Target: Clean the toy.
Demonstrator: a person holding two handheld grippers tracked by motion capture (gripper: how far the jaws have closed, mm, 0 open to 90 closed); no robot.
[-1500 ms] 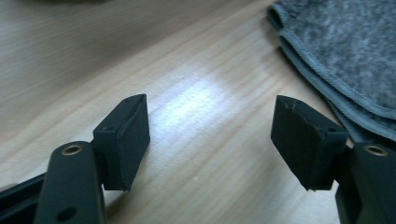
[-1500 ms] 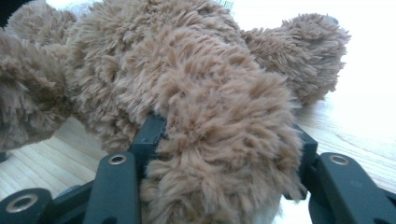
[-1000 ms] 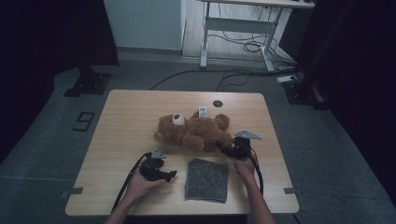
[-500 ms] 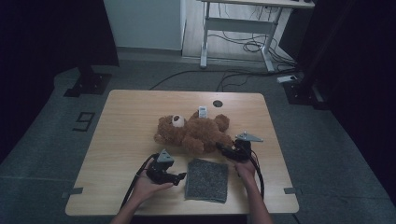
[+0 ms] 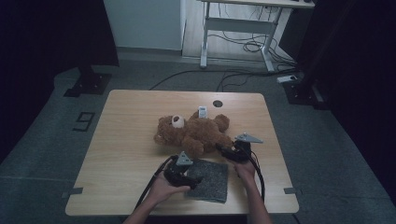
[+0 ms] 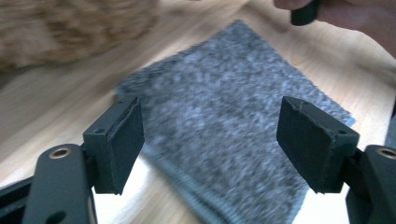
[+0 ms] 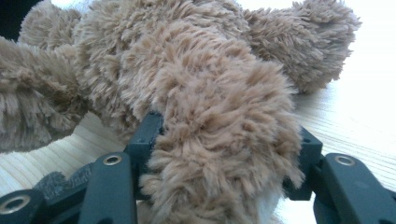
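Light wooden desk (image 5: pixel 126 135), brown teddy bear (image 5: pixel 194 133) lying mid-desk, grey cloth (image 5: pixel 210 179) flat near the front edge, small white tag (image 5: pixel 202 112) behind the bear

my right gripper (image 5: pixel 223 150) sits at the bear (image 5: pixel 196 132)'s leg; my left gripper (image 5: pixel 189 177) hovers over the grey cloth (image 5: pixel 211 179) on the table (image 5: pixel 126 140).

My claws' pads (image 6: pixel 312 140) are matt black, the teddy bear (image 7: pixel 205 93) shaggy tan plush, the cloth (image 6: pixel 224 121) nubbly grey, the table (image 5: pixel 126 140) pale smooth wood.
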